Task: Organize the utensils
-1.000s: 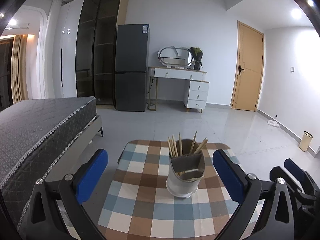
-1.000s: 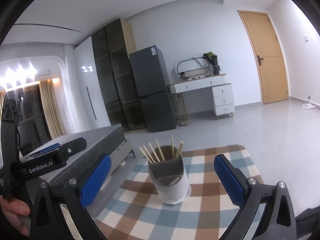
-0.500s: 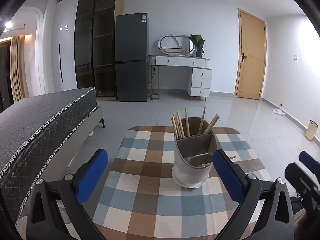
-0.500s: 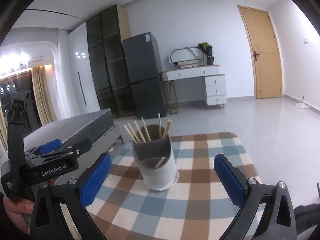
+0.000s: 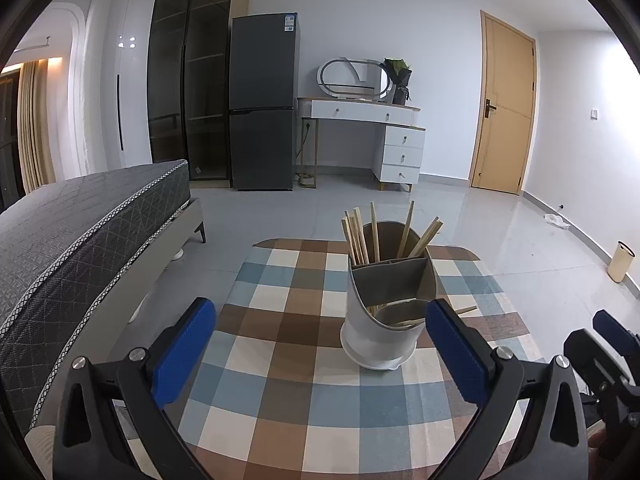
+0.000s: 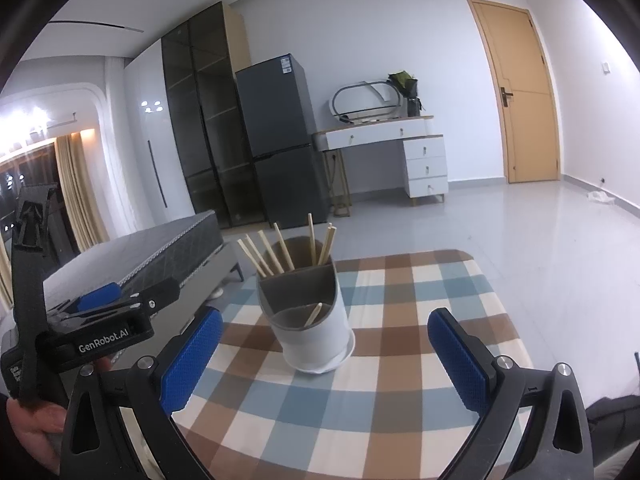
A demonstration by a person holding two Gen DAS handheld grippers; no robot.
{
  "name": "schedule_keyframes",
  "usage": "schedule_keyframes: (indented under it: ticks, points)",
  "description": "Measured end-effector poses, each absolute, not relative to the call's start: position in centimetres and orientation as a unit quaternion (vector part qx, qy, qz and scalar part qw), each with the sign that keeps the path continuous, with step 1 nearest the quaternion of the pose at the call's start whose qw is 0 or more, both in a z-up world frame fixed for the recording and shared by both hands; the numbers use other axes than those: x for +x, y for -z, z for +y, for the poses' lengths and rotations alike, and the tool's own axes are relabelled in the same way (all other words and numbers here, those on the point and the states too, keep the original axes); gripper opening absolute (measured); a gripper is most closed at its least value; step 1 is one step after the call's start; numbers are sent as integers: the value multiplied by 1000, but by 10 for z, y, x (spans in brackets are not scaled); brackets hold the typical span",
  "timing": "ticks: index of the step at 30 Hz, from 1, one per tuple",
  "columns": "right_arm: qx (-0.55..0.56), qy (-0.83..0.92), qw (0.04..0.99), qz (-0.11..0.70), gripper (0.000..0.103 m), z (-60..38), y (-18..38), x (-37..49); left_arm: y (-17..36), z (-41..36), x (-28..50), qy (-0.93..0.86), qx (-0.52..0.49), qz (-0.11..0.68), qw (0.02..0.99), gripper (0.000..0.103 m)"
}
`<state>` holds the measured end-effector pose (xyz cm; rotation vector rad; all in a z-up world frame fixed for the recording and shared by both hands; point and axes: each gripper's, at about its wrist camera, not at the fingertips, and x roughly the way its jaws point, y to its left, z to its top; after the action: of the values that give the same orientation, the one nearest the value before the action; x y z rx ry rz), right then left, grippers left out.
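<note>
A white utensil holder with grey inner compartments stands on the checked tablecloth; it also shows in the right wrist view. Several wooden chopsticks stand in its back compartment, and one or two lie low in the front compartment. My left gripper is open and empty, just short of the holder, which sits by its right finger. My right gripper is open and empty, with the holder between and beyond its fingers. The left gripper also shows at the left of the right wrist view.
A grey bed runs along the table's left side. The table's far edge drops to a tiled floor. A fridge, a white dresser and a door stand at the far wall.
Both grippers have moved closer to the holder and a little lower, so it looks larger. Both stay open and empty.
</note>
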<state>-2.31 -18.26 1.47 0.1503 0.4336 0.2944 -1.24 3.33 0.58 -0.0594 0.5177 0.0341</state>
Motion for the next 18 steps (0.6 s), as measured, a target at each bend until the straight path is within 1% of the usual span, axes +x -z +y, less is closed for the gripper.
schedule_keyframes:
  ticks: [18]
  points:
    - [72,-142,963,217,103,-183,-12,-24,-8,34,-13,-15,-36,269,962,102]
